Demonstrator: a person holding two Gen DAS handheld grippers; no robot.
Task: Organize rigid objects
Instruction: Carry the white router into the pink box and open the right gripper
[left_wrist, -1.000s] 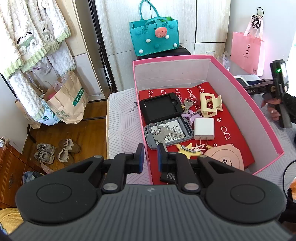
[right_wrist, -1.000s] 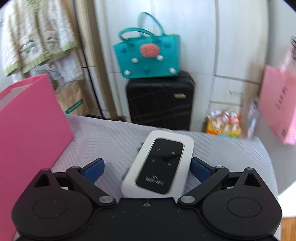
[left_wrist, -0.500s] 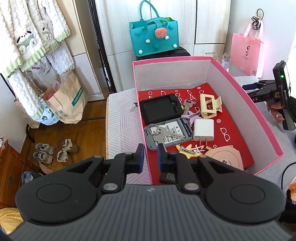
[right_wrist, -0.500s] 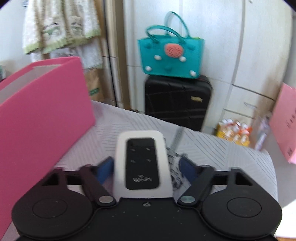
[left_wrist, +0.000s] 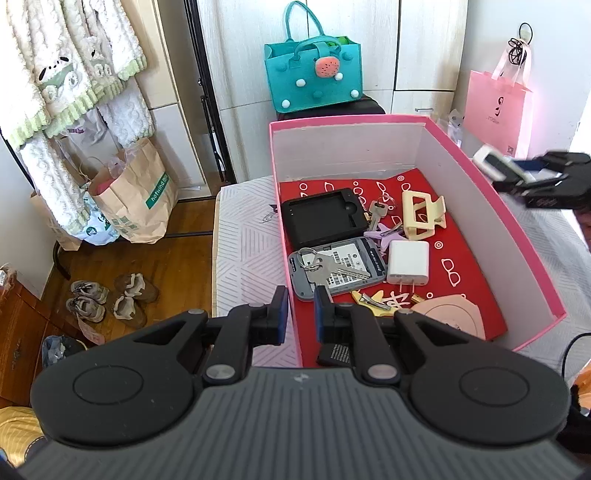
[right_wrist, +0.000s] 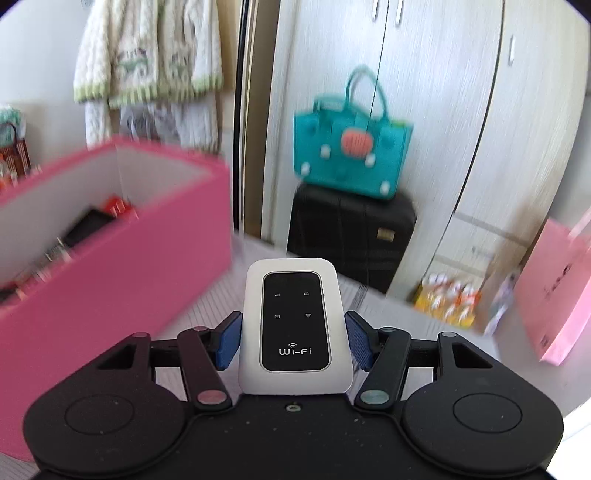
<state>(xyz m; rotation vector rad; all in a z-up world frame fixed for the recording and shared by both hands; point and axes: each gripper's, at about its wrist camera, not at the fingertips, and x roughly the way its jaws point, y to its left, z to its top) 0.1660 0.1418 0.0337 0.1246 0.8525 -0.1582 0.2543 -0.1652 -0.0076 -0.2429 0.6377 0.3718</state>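
Your right gripper (right_wrist: 293, 341), jaws just closed in, clamps the router (right_wrist: 294, 325) at lower centre, right of the box (right_wrist: 122, 273); your left gripper (left_wrist: 297, 314) is narrow, empty.

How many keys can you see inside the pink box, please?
2. One silver key on a ring lies across the grey device; another key sits right of the black case. Clutter may hide more.

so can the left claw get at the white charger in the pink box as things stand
Probably yes. The left claw hangs at the near wall of the open pink box, and the white charger lies on top, uncovered. The claw is shut, so it must open first; the right claw is off beside the box.
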